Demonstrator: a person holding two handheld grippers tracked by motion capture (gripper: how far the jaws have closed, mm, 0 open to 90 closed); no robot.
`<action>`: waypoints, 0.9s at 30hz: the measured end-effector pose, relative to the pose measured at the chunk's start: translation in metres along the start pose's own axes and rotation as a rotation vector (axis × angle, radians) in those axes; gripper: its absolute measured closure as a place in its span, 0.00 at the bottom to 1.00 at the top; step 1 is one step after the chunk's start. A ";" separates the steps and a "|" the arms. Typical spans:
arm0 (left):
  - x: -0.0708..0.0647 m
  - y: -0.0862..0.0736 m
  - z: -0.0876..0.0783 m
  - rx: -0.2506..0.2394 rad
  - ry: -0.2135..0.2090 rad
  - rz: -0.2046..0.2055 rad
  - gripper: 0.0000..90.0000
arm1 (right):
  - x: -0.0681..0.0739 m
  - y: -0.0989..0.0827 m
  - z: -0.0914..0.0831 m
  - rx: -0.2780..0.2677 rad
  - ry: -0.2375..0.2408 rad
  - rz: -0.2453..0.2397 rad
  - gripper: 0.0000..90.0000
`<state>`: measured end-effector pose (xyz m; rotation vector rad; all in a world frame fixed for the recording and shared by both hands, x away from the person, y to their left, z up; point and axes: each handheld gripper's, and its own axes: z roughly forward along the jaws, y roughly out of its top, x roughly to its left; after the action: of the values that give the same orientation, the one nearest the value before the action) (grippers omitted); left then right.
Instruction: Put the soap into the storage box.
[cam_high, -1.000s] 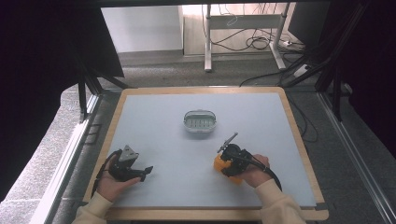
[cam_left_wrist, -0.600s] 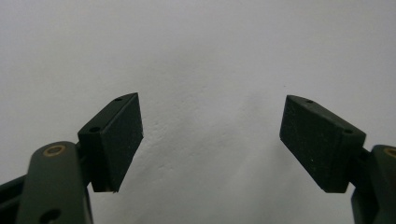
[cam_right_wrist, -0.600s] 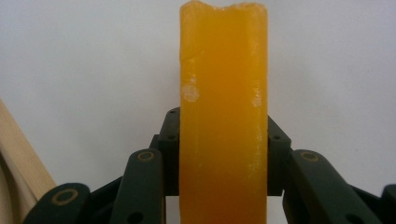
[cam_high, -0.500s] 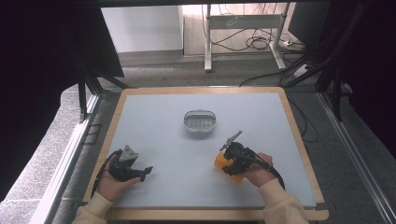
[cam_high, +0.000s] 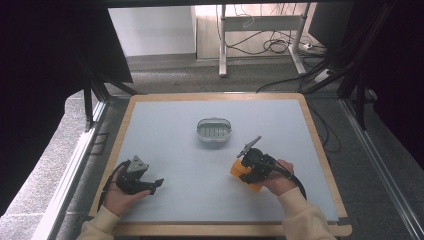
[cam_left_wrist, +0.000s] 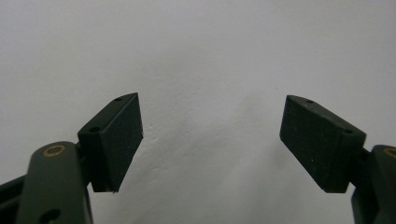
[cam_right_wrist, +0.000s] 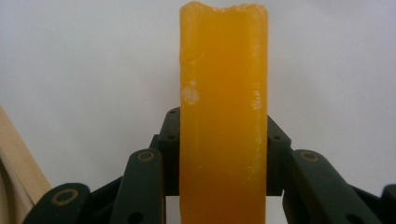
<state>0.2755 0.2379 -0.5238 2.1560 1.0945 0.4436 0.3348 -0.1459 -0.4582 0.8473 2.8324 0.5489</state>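
Right gripper (cam_right_wrist: 223, 154) jaws clamp the orange bar (cam_right_wrist: 223, 116) — it juts out beyond them; left gripper (cam_left_wrist: 210, 140) gapes empty.

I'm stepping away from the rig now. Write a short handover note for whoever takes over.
Right gripper: shut on the orange soap bar, low over the table's near right part.
Left gripper: open, nothing between its jaws, resting near the table's near left edge.
Soap dish: mid-table, nothing in it, beyond the bar and apart from it.
Done: bar gripped.
Left, probably: carry the bar to the dish, set it inside, release.
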 end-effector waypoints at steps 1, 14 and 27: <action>0.000 0.000 -0.001 0.001 0.003 0.004 0.24 | -0.001 0.001 0.000 0.002 0.000 -0.003 0.69; -0.001 0.000 0.002 0.006 0.001 -0.002 0.24 | -0.008 0.014 -0.010 -0.018 -0.016 -0.021 0.69; 0.000 -0.001 0.002 0.008 0.002 -0.008 0.24 | -0.015 0.023 -0.012 -0.019 -0.005 -0.062 0.69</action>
<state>0.2758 0.2380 -0.5258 2.1577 1.1077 0.4382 0.3560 -0.1394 -0.4380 0.7535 2.8340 0.5634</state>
